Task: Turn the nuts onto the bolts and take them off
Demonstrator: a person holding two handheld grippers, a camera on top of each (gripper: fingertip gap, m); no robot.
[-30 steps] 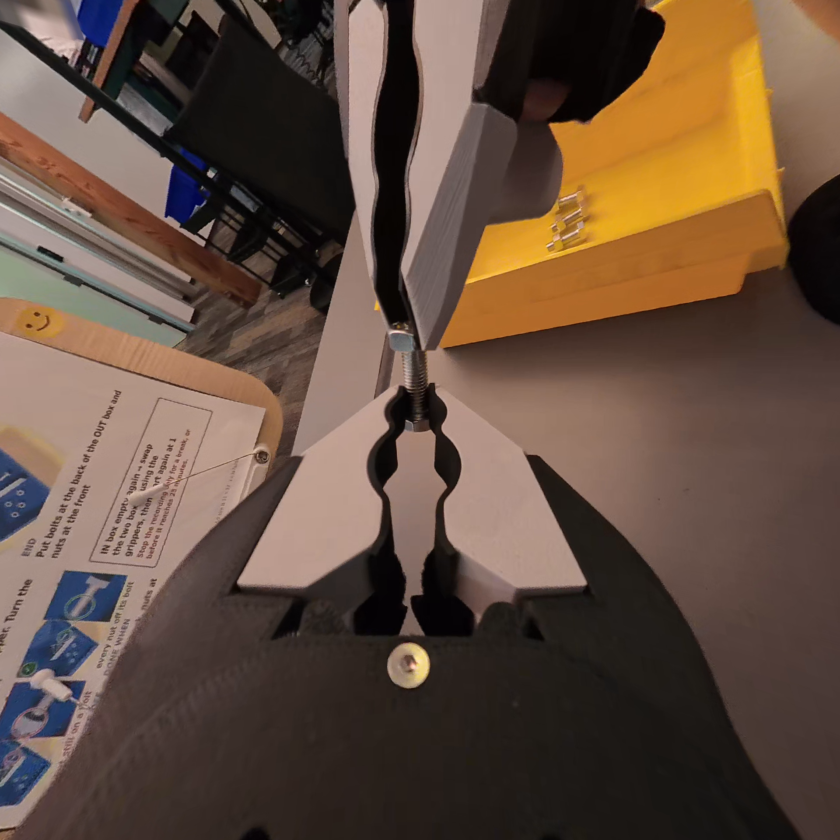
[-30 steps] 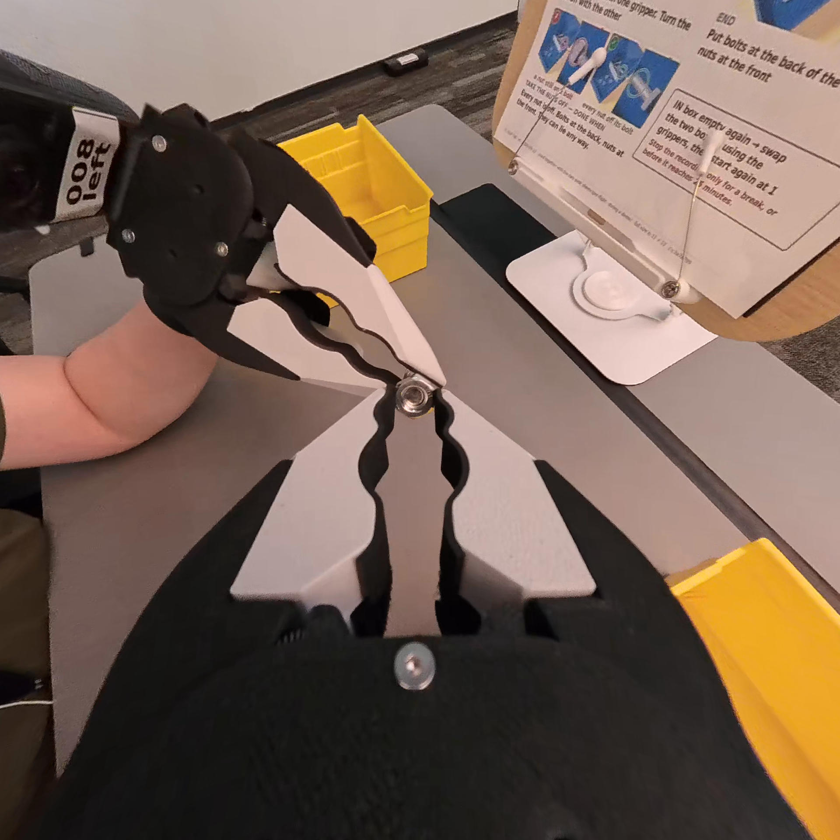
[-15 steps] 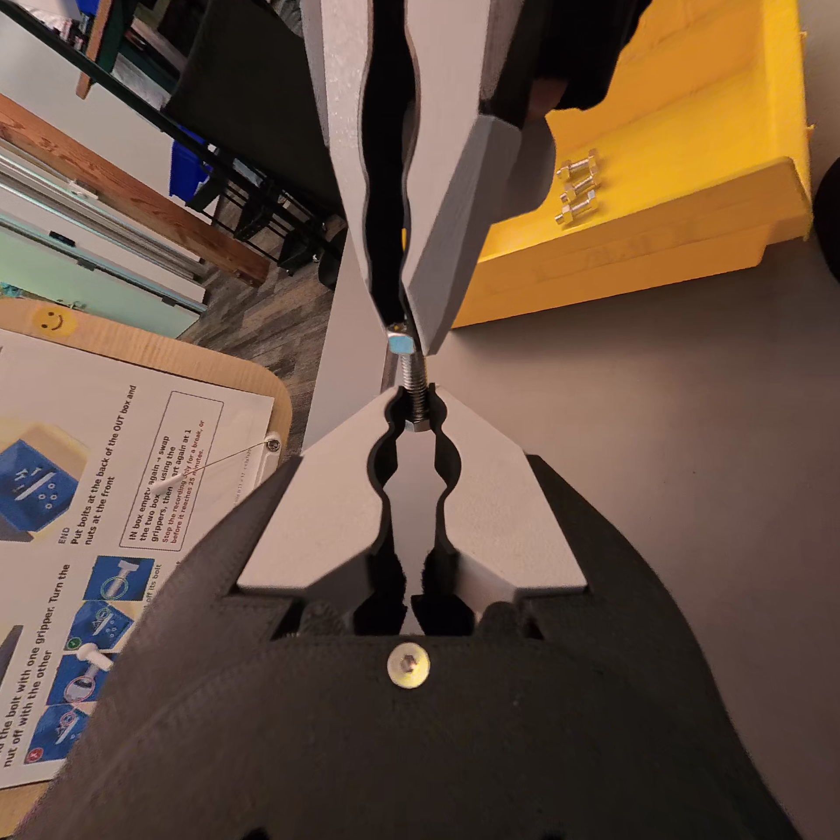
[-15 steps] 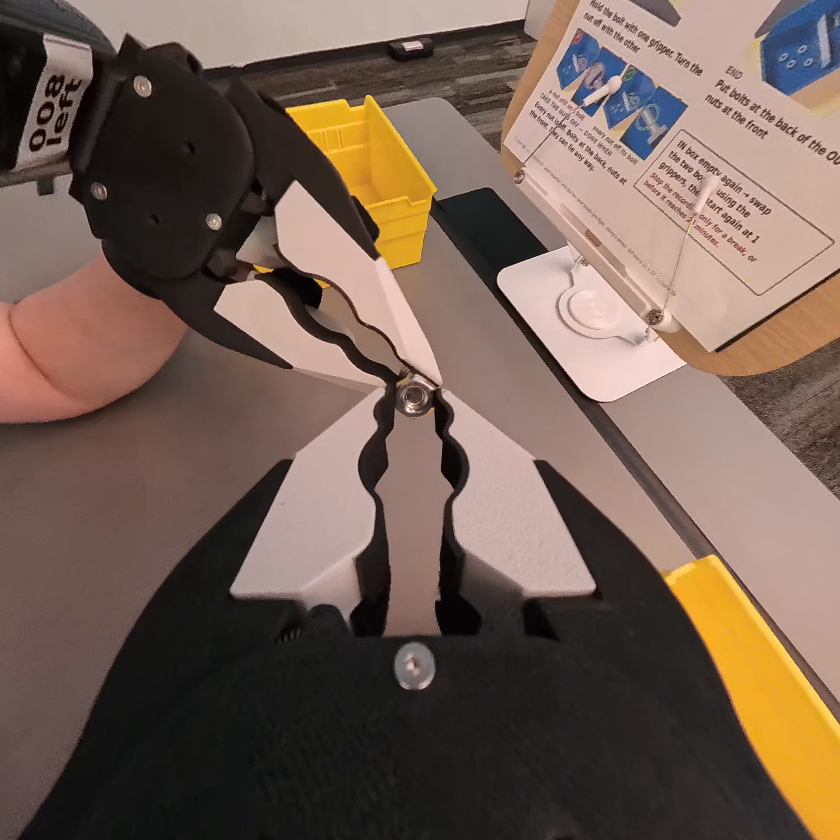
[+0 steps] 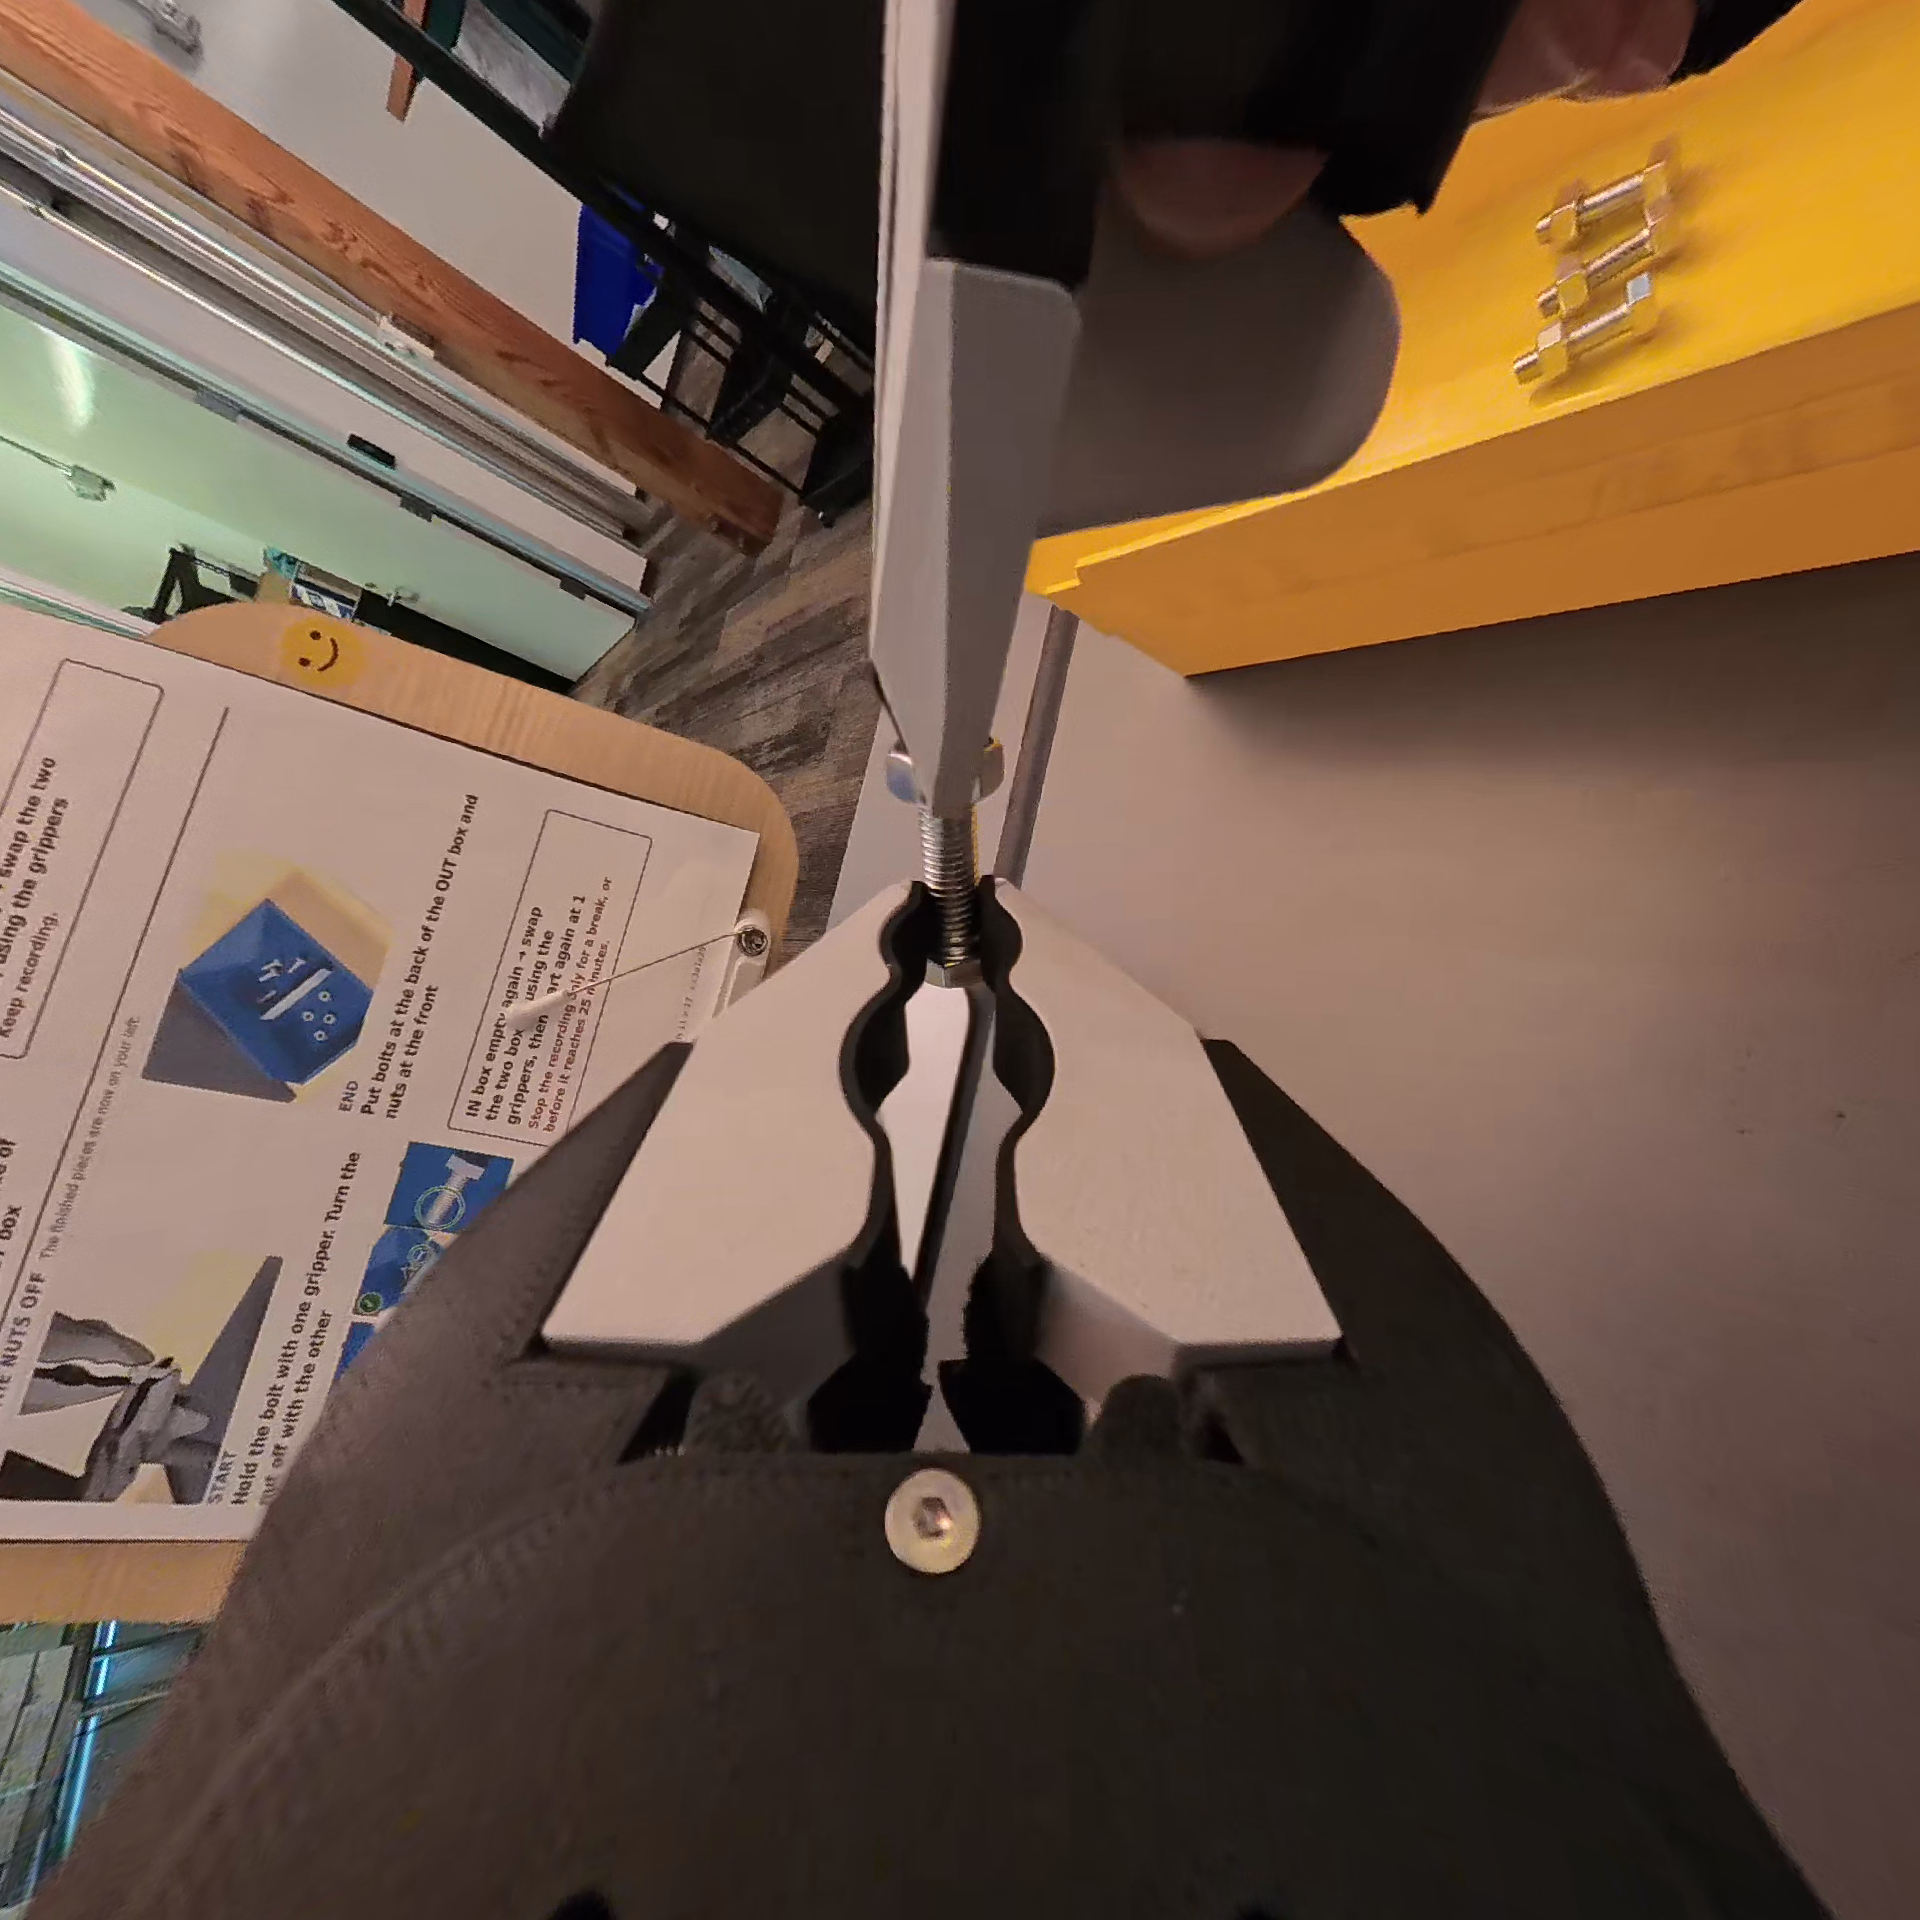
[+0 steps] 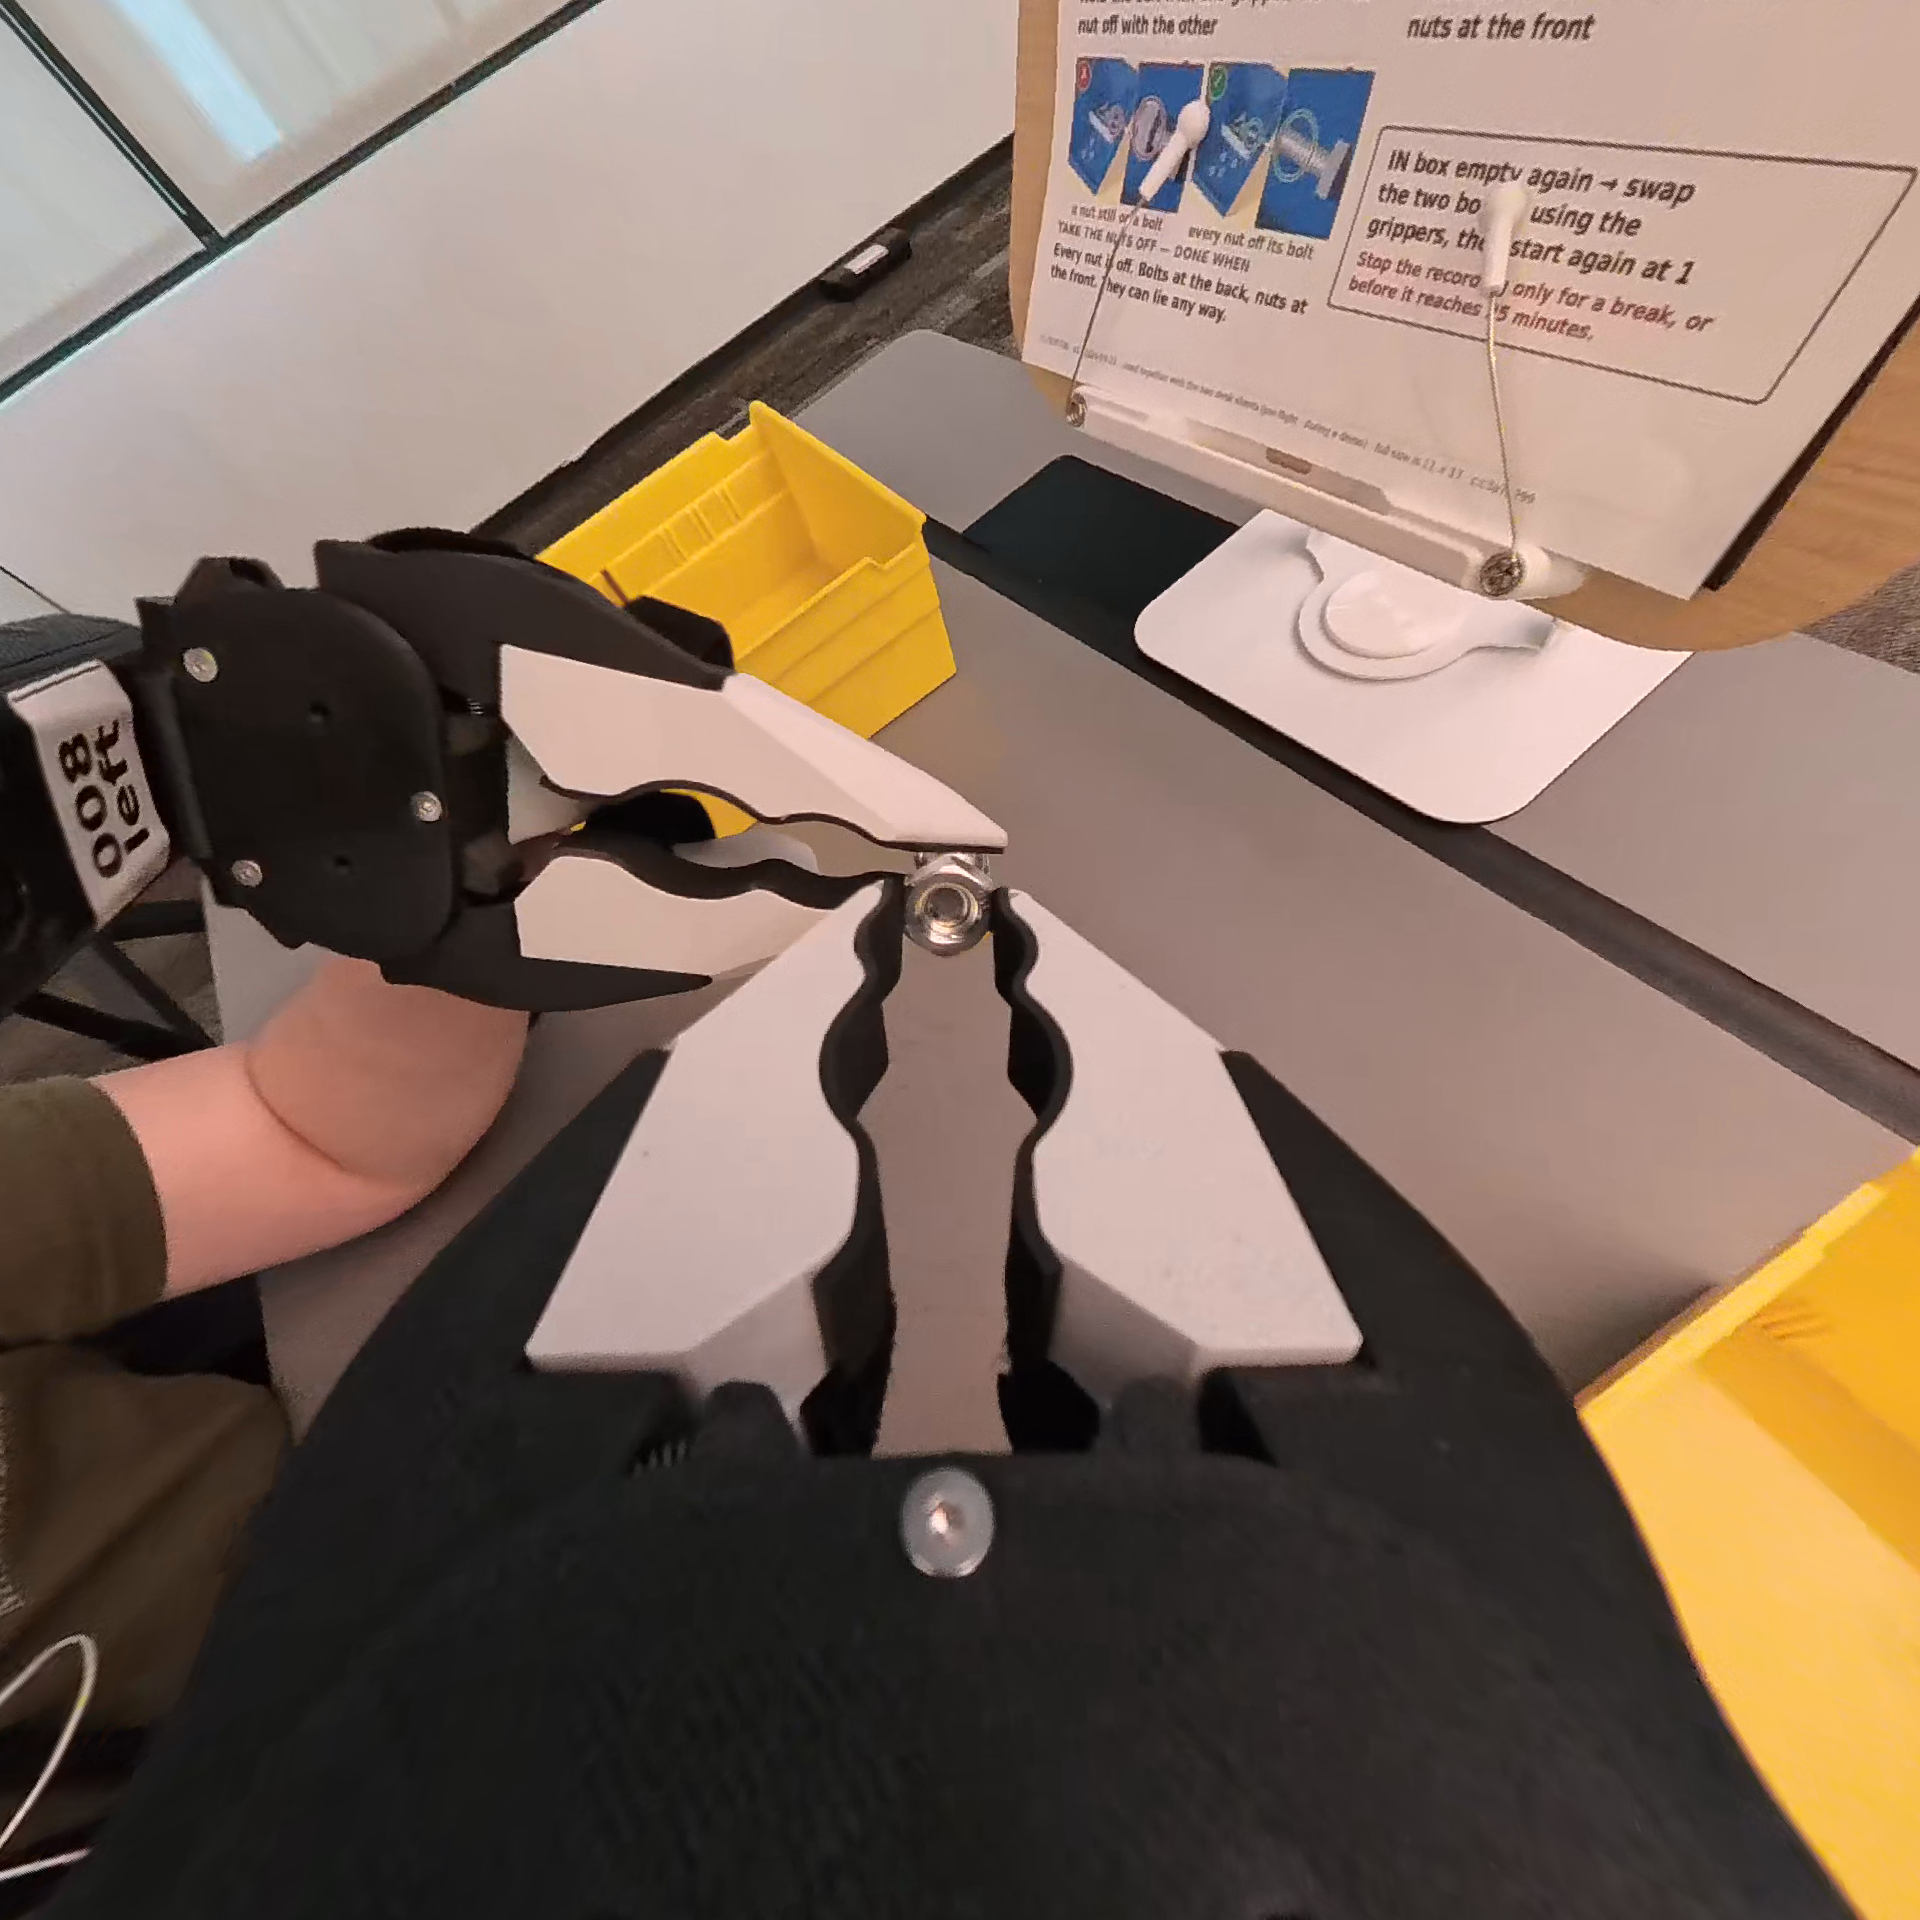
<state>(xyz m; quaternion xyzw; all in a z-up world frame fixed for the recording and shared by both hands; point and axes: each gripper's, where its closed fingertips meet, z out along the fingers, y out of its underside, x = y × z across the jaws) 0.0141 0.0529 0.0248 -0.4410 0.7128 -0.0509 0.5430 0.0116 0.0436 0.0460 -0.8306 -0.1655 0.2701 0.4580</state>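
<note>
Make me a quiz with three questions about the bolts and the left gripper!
1. Where do the spare bolts lie?
A. on the paper
B. in the yellow bin
C. on the floor

2. How many spare bolts are there?
A. one
B. three
C. six

3. The left gripper is:
A. wide open
B. lying flat on the table
C. shut on a bolt

Answers:
1. B, they rest on the bin's yellow floor.
2. B, three lie side by side.
3. C, its fingers pinch the threaded shaft between their tips.
</note>
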